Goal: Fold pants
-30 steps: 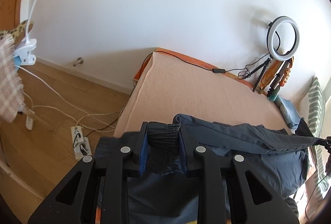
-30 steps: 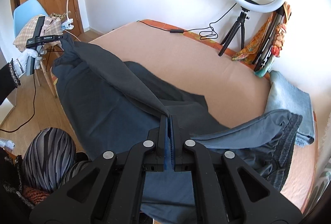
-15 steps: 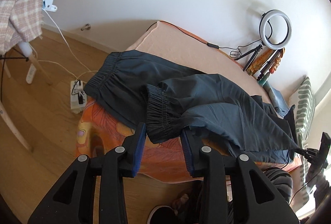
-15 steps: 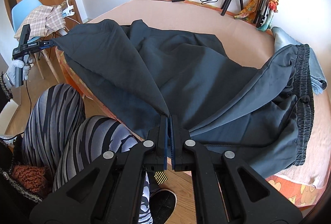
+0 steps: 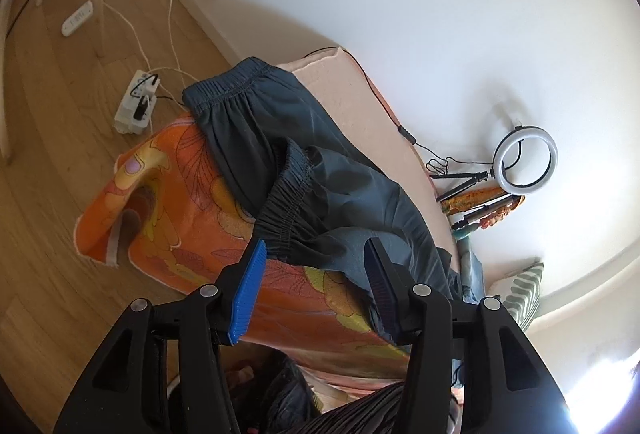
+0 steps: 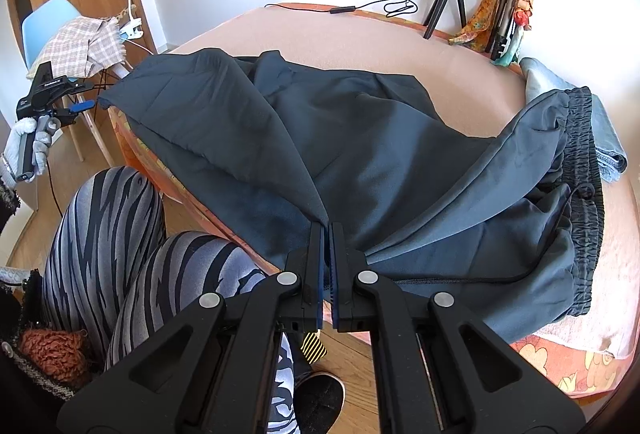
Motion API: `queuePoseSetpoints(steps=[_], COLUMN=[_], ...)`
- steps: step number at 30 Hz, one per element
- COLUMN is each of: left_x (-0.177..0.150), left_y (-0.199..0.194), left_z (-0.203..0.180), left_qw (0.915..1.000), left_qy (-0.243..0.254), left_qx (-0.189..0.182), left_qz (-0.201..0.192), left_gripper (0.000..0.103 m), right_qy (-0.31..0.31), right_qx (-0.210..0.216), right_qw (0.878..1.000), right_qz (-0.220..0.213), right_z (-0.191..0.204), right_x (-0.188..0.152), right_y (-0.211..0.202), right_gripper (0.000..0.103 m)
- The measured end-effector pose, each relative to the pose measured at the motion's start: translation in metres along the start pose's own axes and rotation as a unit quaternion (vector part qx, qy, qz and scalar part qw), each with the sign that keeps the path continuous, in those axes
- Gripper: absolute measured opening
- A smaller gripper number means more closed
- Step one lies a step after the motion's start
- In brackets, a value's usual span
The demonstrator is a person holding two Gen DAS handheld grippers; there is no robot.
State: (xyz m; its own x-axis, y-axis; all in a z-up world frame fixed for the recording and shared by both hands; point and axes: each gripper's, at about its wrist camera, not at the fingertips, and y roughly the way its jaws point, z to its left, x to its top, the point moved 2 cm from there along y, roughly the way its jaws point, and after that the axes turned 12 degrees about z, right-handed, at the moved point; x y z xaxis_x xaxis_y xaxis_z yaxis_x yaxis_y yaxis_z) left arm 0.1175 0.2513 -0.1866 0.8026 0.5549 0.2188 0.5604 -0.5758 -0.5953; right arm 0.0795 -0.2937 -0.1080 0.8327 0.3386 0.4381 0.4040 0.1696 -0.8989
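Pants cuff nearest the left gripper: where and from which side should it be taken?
Grip the gathered elastic hem of the upper cuff, coming from the bed's floor-side edge. It overhangs the orange cover as a thick band, and the left gripper, jaws just opened, already faces it.

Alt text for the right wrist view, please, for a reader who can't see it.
The right gripper is shut on a pinch of dark grey pants spread across a peach-covered bed. The elastic waistband lies at right. At far left a gloved hand holds the left gripper beside the pants' far edge.
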Motion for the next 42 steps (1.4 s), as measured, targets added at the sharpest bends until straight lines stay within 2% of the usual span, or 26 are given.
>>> queuePoseSetpoints(steps=[4, 8, 12, 16, 19, 20, 25, 26, 27, 29, 36, 42], left_x=[-0.001, 0.0, -0.001, -0.012, -0.014, -0.012, -0.007, -0.006, -0.006, -0.005, 0.009, 0.05], left_y=[0.016, 0.024, 0.024, 0.017, 0.022, 0.024, 0.032, 0.033, 0.033, 0.03, 0.01, 0.005], left_z=[0.008, 0.021, 0.025, 0.035, 0.036, 0.036, 0.03, 0.026, 0.022, 0.014, -0.014, -0.045], left_qw=[0.9988, 0.9938, 0.993, 0.9905, 0.9906, 0.9901, 0.9878, 0.9884, 0.9897, 0.9925, 0.9963, 0.9952], left_qy=[-0.047, -0.1, -0.112, -0.128, -0.13, -0.135, -0.146, -0.141, -0.132, -0.107, -0.023, 0.057], left_qx=[-0.014, -0.047, -0.031, -0.032, -0.033, -0.033, -0.049, -0.05, -0.045, -0.038, -0.009, 0.028], left_qz=[0.004, -0.013, -0.023, -0.04, -0.028, -0.023, -0.022, -0.025, -0.03, -0.045, -0.082, -0.076], left_gripper=[0.05, 0.05, 0.047, 0.044, 0.044, 0.047, 0.047, 0.044, 0.036, 0.015, 0.009, 0.008], right_qy=[-0.011, -0.011, -0.004, 0.0, -0.003, -0.004, -0.007, -0.007, -0.006, -0.005, 0.004, 0.013], right_qx=[-0.006, -0.004, -0.004, -0.001, 0.0, 0.0, -0.001, -0.002, -0.003, -0.005, -0.011, -0.011], right_qw=[1.0, 1.0, 1.0, 1.0, 1.0, 1.0, 1.0, 1.0, 1.0, 1.0, 1.0, 1.0], right_qz=[0.003, 0.003, 0.0, 0.001, 0.007, 0.009, 0.007, 0.005, 0.004, 0.001, -0.005, -0.024], right_z=[0.006, 0.004, -0.001, -0.004, -0.005, -0.006, -0.006, -0.007, -0.007, -0.009, -0.011, -0.012], right_x=[0.001, 0.0, -0.001, -0.003, -0.001, 0.0, 0.007, 0.009, 0.009, 0.01, 0.01, 0.023], right_y=[0.003, 0.005, 0.007, 0.011, 0.017, 0.018, 0.018, 0.017, 0.016, 0.013, 0.006, -0.004], right_gripper=[0.003, 0.003, 0.003, 0.003, 0.003, 0.003, 0.003, 0.003, 0.003, 0.003, 0.003, 0.003])
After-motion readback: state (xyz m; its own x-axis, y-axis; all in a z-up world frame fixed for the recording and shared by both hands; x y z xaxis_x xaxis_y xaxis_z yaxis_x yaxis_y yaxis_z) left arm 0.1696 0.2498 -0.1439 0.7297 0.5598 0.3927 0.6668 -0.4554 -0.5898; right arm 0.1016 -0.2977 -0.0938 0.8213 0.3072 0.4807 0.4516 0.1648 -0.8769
